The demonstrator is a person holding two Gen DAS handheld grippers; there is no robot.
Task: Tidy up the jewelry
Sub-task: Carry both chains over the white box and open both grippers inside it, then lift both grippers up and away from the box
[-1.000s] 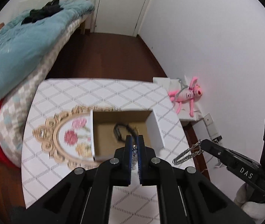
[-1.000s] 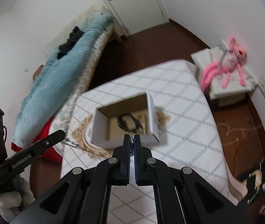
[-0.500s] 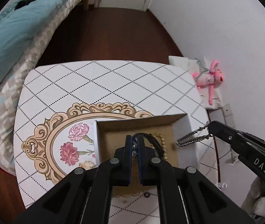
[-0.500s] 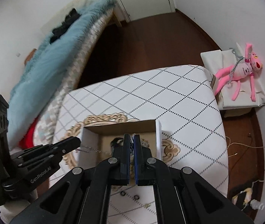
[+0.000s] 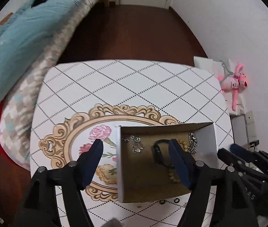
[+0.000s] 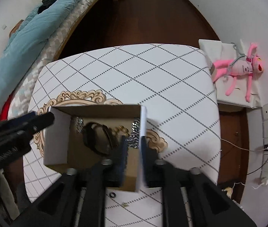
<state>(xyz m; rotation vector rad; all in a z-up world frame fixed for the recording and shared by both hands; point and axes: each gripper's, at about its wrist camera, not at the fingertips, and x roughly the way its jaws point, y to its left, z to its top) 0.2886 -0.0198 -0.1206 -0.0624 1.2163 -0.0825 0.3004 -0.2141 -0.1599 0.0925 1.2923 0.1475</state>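
Note:
An open cardboard box [image 5: 212, 140] [image 6: 56, 138] sits on the white diamond-pattern table [image 5: 126, 87] [image 6: 152, 75]. Inside lie a silver chain [image 5: 135, 143], a black band [image 5: 158, 149] [image 6: 96, 140], a beaded bracelet [image 5: 173, 176] [image 6: 121, 129] and a second silver chain [image 5: 192, 143] [image 6: 134, 132]. My left gripper [image 5: 135, 147] is open and empty, straddling the box's left wall. My right gripper [image 6: 134, 149] is open and empty, straddling the box's right wall; it also shows in the left wrist view [image 5: 228, 151].
Small black rings [image 5: 168, 201] [image 6: 112, 195] lie on the table in front of the box. A bed with a teal blanket [image 5: 20, 34] stands left. A pink plush toy [image 6: 241, 70] lies on a white stand to the right. Dark wood floor lies beyond.
Both grippers were shut on silver chains above the box; both have opened, and the chains now lie inside the box. Both grippers have dropped lower around the box walls.

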